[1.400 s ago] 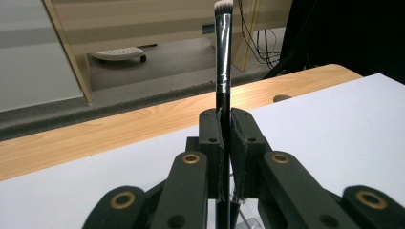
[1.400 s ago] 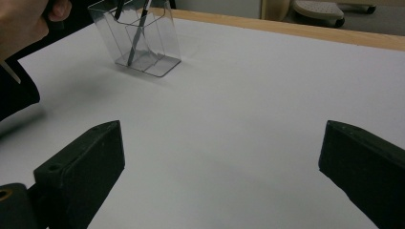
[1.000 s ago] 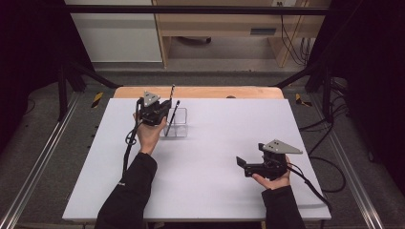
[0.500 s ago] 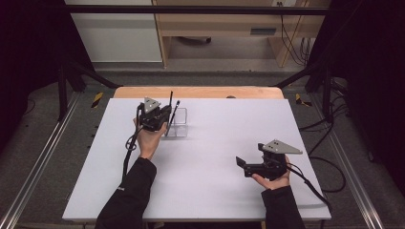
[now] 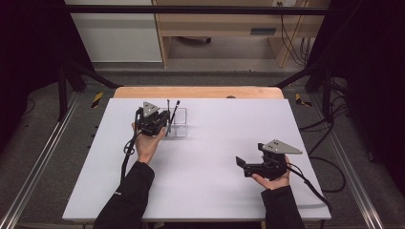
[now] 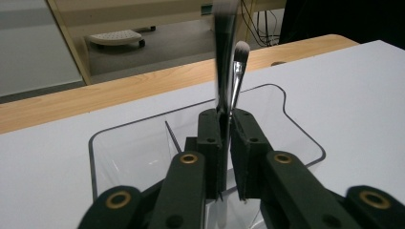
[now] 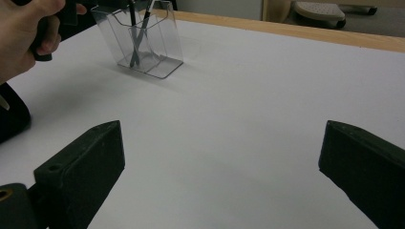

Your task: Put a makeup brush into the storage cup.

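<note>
A clear plastic holder (image 5: 180, 125) stands at the back left of the white table (image 5: 215, 143), with two makeup brushes upright in it. My left gripper (image 5: 165, 125) is right over the holder (image 6: 286, 102). Its jaws have just been opening a crack, so it (image 6: 227, 119) is barely open, and the dark brush (image 6: 223, 47) stands blurred in the narrow gap. The white-tipped brush (image 6: 239, 67) leans just behind it. My right gripper (image 5: 243, 167) rests low at the front right, open wide with nothing between its jaws (image 7: 222, 143).
The holder (image 7: 153, 43) has inner dividers. A wooden strip (image 5: 200, 92) runs along the table's far edge. Behind it are a floor, a desk and cables. Metal rails (image 5: 43, 162) flank the table on both sides.
The left hand has drawn slightly left at the holder, and the brush it was holding now stands in the holder beside the other. The right hand has not moved.
</note>
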Demonstrator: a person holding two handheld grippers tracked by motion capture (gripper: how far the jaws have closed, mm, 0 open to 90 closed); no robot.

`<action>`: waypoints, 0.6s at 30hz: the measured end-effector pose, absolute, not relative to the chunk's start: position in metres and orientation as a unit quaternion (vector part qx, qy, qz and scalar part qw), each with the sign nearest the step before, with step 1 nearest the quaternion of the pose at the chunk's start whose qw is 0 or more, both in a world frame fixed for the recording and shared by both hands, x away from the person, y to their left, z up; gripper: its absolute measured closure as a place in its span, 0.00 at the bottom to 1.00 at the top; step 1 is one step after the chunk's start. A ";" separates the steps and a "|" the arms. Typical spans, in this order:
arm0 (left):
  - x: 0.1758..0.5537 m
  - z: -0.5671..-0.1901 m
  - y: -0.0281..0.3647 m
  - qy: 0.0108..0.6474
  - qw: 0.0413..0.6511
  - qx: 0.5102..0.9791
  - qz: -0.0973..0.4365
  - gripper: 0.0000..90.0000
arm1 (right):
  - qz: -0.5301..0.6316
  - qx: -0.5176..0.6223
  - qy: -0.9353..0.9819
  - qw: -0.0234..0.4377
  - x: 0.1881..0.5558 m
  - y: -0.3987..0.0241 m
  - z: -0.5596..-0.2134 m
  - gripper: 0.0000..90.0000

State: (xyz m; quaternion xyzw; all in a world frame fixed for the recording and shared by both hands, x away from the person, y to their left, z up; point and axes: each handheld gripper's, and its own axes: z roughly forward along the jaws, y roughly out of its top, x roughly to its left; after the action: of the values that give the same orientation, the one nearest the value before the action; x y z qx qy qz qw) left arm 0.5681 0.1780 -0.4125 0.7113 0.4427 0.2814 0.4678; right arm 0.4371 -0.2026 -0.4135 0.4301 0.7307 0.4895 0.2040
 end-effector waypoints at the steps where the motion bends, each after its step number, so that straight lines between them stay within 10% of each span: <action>1: 0.567 -0.412 0.178 0.441 0.470 0.710 0.283 0.87 | 0.490 0.430 0.730 0.204 0.437 -0.203 -0.413 0.03; 18: 0.526 -0.394 0.192 0.416 0.497 0.717 0.255 0.62 | 0.491 0.428 0.729 0.209 0.436 -0.203 -0.411 0.03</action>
State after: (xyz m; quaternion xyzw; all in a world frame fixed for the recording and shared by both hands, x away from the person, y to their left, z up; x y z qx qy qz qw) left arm 0.5257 0.1919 -0.3943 0.7175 0.4163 0.2550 0.4969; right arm 0.4356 -0.2029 -0.4105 0.4281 0.7293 0.4912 0.2086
